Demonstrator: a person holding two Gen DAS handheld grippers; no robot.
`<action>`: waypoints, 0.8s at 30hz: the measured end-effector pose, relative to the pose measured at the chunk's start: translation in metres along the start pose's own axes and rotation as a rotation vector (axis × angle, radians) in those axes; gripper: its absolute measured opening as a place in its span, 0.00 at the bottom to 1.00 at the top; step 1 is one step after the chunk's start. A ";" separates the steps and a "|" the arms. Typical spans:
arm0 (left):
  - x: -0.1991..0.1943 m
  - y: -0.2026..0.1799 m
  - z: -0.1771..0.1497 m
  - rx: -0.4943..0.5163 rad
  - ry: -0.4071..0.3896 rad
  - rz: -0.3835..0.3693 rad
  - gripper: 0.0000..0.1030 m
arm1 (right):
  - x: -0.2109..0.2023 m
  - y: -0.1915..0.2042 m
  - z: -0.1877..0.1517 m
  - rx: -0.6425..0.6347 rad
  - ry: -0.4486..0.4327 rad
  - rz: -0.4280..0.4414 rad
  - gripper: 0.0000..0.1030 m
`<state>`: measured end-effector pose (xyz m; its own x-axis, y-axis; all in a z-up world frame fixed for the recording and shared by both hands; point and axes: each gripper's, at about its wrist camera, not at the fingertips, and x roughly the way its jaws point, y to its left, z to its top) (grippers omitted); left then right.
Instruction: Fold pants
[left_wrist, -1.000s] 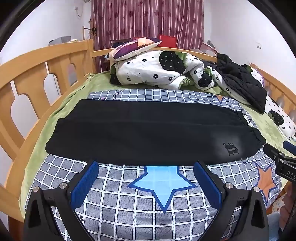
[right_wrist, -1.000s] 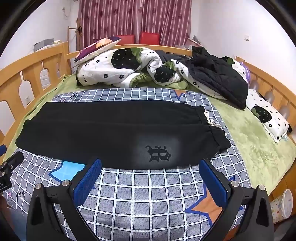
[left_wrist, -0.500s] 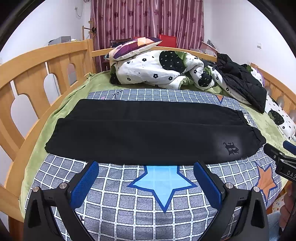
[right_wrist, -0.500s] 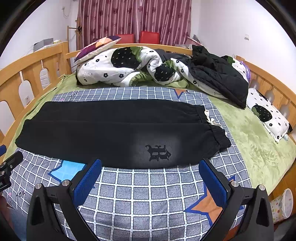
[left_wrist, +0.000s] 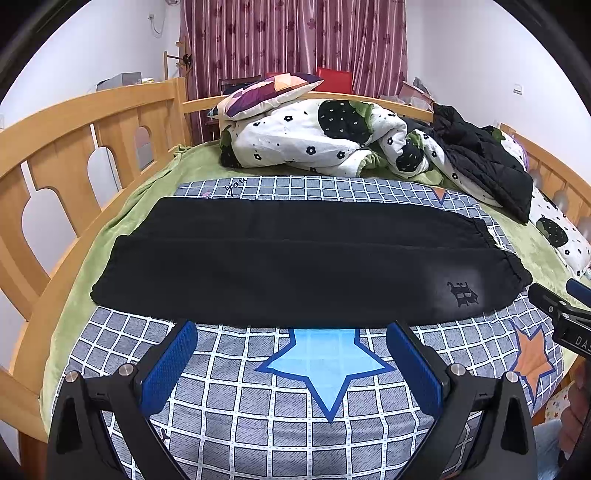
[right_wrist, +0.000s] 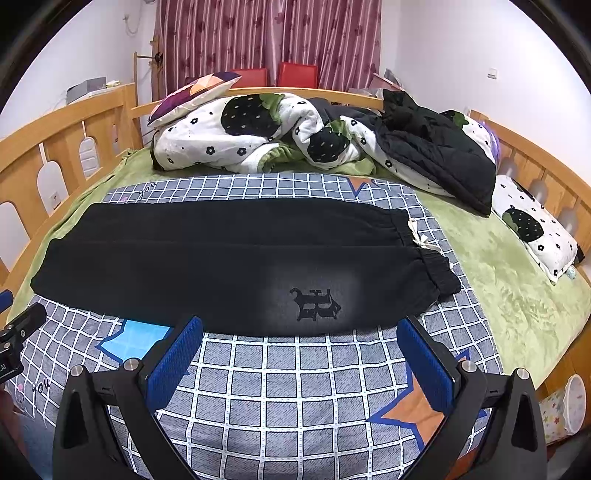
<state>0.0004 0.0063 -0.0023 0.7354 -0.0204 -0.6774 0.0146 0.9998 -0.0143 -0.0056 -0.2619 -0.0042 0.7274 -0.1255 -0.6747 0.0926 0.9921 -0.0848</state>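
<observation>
On the quilt (left_wrist: 258, 413), pants (left_wrist: 295, 258) lie seemingly halved; both grippers (left_wrist: 291, 363) (right_wrist: 301, 363) gape empty — pinch cuff and waistband evenly.

Pants (left_wrist: 295, 258): matt black knit cloth, printed emblem.
Sheet (left_wrist: 258, 417): woven check cloth, matt.
Blanket (right_wrist: 498, 266): green plush, fuzzy.
Bed rail (left_wrist: 74, 147): smooth varnished wood.
Left claw (left_wrist: 291, 365): matt black plastic, ribbed blue pads (left_wrist: 168, 367), shiny metal screws.
Curtain (right_wrist: 269, 33): sheeny patterned cloth.
</observation>
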 end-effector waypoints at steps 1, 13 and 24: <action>0.000 0.000 0.000 0.000 0.000 0.000 1.00 | 0.000 -0.002 0.001 0.002 0.001 0.002 1.00; -0.001 0.000 0.000 0.001 -0.003 0.000 1.00 | 0.001 -0.002 0.001 0.003 0.001 0.002 1.00; -0.001 0.000 0.000 0.002 -0.004 0.001 1.00 | 0.001 -0.002 0.001 0.004 0.001 0.002 1.00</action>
<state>-0.0008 0.0063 -0.0015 0.7381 -0.0198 -0.6744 0.0152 0.9998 -0.0127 -0.0046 -0.2636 -0.0043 0.7266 -0.1233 -0.6759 0.0935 0.9924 -0.0806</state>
